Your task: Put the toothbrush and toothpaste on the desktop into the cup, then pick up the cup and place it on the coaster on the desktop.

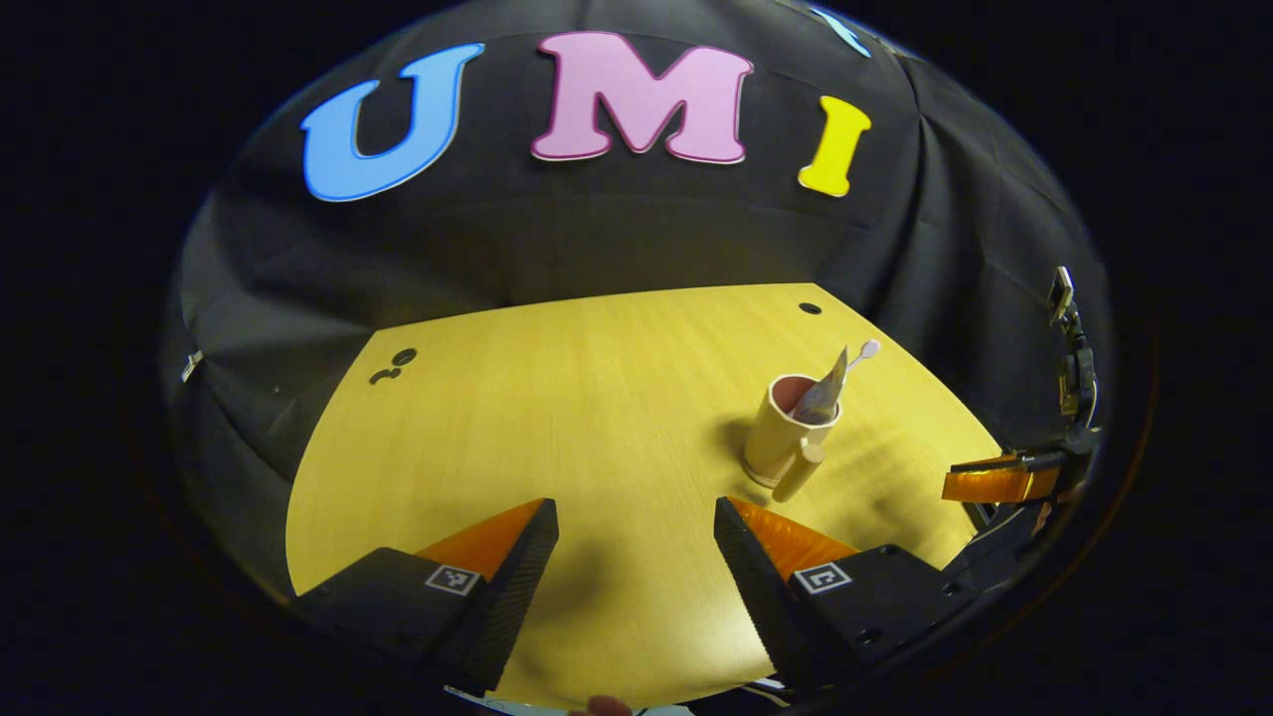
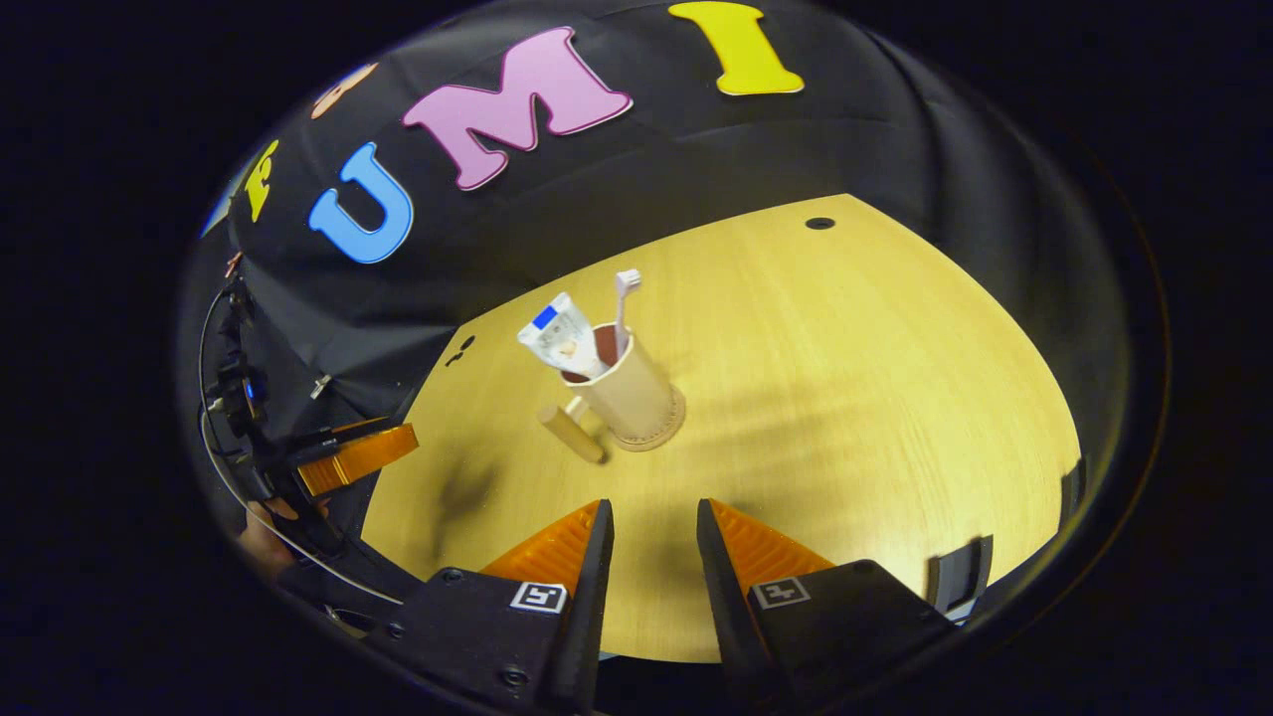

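While both grippers hang apart, cup stands beyond fingers.

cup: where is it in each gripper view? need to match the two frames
Left gripper view: cup sits right of centre on the desktop, just beyond the right finger of the view's own claw.
Right gripper view: cup sits left of centre, beyond the claw's left finger.
Shared landmark: the dark round hole in the desktop's far edge.
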